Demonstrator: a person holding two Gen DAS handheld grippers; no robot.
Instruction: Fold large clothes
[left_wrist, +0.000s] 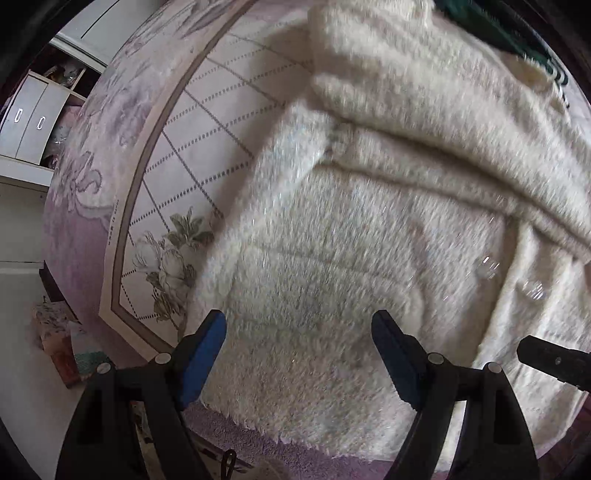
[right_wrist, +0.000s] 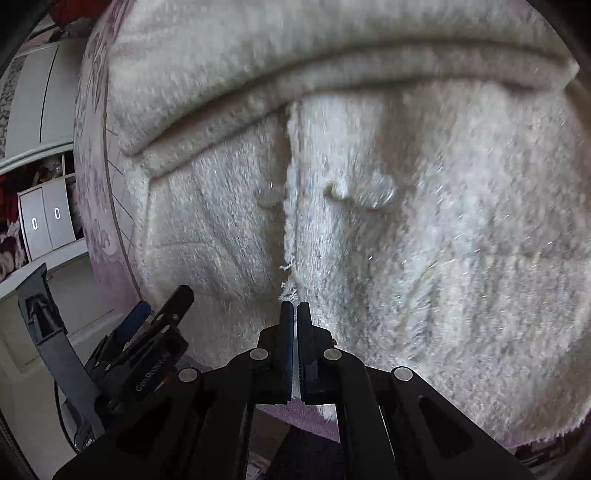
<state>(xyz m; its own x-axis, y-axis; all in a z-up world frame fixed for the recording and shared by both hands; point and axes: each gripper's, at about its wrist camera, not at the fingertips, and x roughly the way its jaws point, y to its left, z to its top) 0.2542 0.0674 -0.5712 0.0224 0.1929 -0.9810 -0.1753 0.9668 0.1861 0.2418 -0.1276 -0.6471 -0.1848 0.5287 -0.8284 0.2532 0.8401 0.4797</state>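
A large cream fluffy cardigan (left_wrist: 351, 229) lies spread on a patterned lilac bed cover (left_wrist: 207, 122), its sleeve folded across the top. My left gripper (left_wrist: 299, 332) is open, its blue pads apart just over the garment's lower left hem. In the right wrist view the cardigan (right_wrist: 424, 240) fills the frame, with clear buttons (right_wrist: 373, 192) beside the front opening. My right gripper (right_wrist: 294, 314) is shut at the bottom of that opening, at the hem; whether it pinches fabric is hidden. The left gripper (right_wrist: 155, 306) shows at lower left.
A white cabinet with drawers (left_wrist: 29, 125) stands past the bed's left edge; it also shows in the right wrist view (right_wrist: 44, 221). The right gripper's tip (left_wrist: 546, 358) pokes in at lower right. A dark green item (left_wrist: 517, 40) lies at the top right. Pale floor (left_wrist: 22, 387) lies below left.
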